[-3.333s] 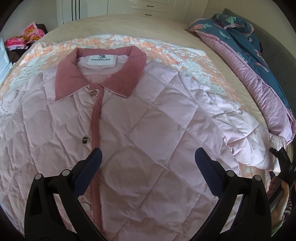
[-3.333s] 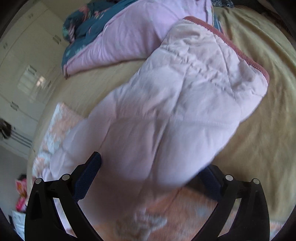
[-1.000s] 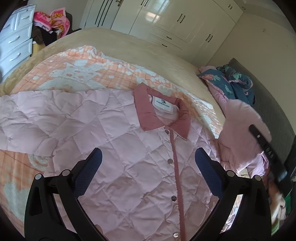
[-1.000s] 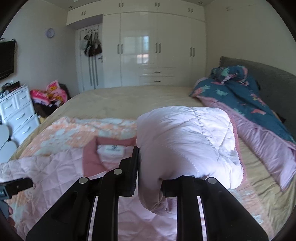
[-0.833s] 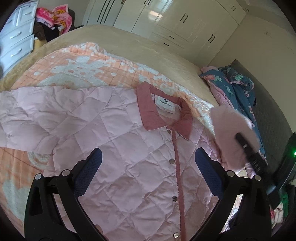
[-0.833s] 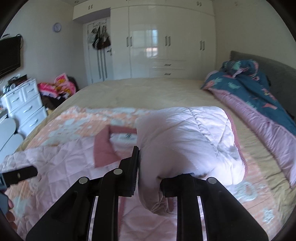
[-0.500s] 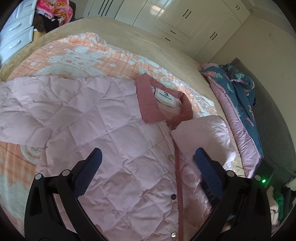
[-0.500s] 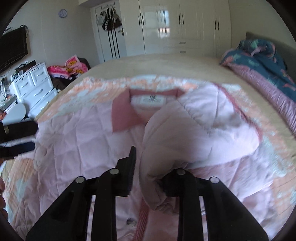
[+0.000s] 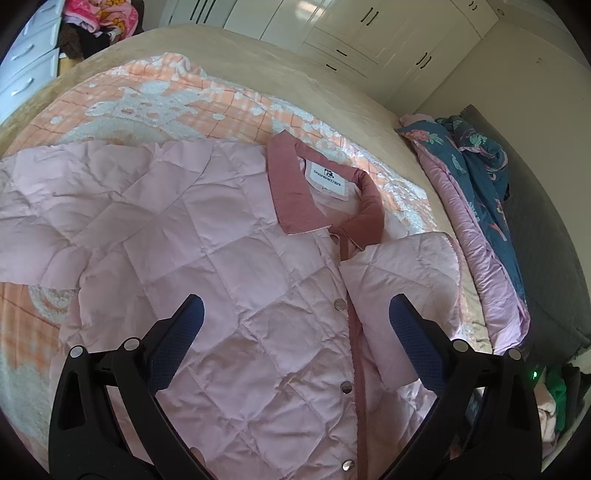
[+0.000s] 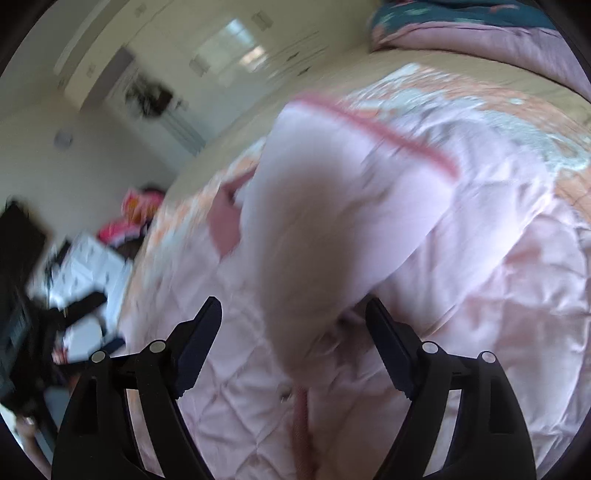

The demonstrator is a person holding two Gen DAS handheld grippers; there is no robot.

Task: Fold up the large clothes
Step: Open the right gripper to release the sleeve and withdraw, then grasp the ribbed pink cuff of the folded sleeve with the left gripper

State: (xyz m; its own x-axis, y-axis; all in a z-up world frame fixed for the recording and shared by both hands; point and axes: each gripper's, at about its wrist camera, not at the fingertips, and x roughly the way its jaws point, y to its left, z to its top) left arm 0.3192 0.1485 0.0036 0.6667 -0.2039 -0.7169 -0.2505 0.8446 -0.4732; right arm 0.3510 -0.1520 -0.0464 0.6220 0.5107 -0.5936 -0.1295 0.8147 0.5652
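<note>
Blurring smears right view: sleeve [image 10: 332, 229] between right gripper [image 10: 293, 314] jaws, just opened, pads clear. Left gripper [image 9: 295, 314] spread, empty, over jacket [image 9: 229, 280] flat on bed [image 9: 295, 88]; sleeve folded at 3 o'clock.

- The left wrist camera looks steeply down over the jacket [image 9: 229, 280] toward the wardrobes [image 9: 369, 33].
- The right wrist camera, rolled and blurred, sits closer; both share the jacket's collar [image 9: 291, 192].

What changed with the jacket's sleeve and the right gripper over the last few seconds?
The right gripper carried the sleeve up and over onto the jacket front; its jaws have just been opening, releasing it. The left gripper stayed open above the jacket.
</note>
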